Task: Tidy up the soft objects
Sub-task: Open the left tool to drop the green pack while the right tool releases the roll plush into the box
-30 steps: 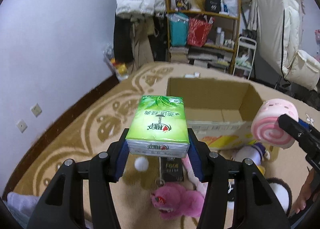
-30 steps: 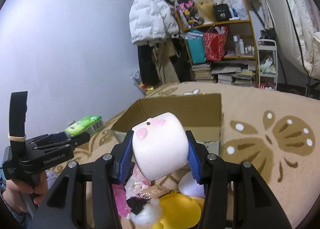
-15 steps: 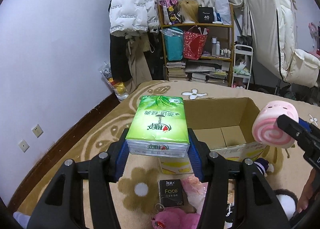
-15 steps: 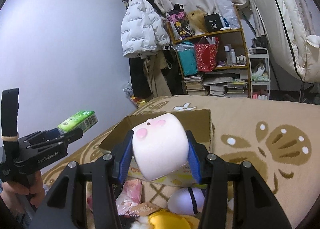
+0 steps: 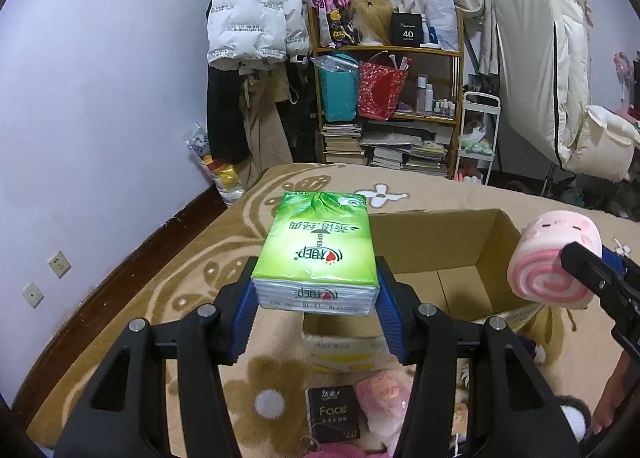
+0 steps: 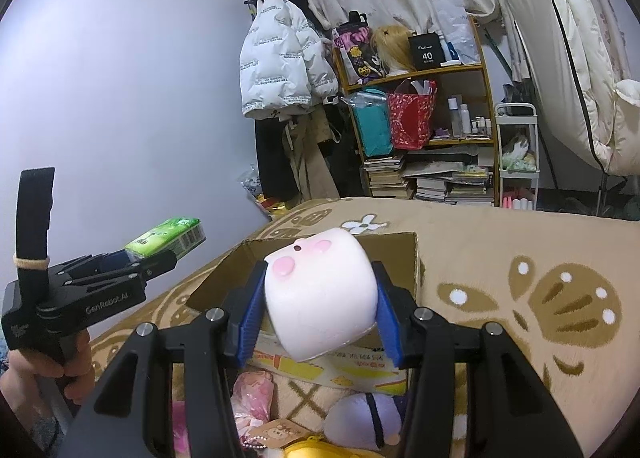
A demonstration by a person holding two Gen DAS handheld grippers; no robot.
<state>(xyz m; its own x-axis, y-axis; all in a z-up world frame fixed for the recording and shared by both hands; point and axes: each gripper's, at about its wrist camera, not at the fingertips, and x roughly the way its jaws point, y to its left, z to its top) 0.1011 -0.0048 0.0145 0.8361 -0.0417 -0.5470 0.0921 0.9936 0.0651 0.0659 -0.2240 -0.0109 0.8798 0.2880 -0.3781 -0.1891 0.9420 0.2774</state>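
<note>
I see a bright green tissue pack (image 5: 316, 254) printed with leaves and a red logo, between blue pads (image 5: 244, 318) on black fingers. Right of it, a pale pink squishy roll (image 5: 554, 258) shows a pink-and-white swirl. Beyond the pack sits a plain brown cardboard box (image 5: 440, 242) on a tan carpet (image 5: 192, 266) patterned with cream butterflies and flowers.

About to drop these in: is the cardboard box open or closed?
Open: the cardboard box has flaps up, its bare inside floor showing.

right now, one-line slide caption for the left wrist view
Left gripper holds a green tissue pack above the open cardboard box; right gripper's pink swirl toy alongside.
</note>
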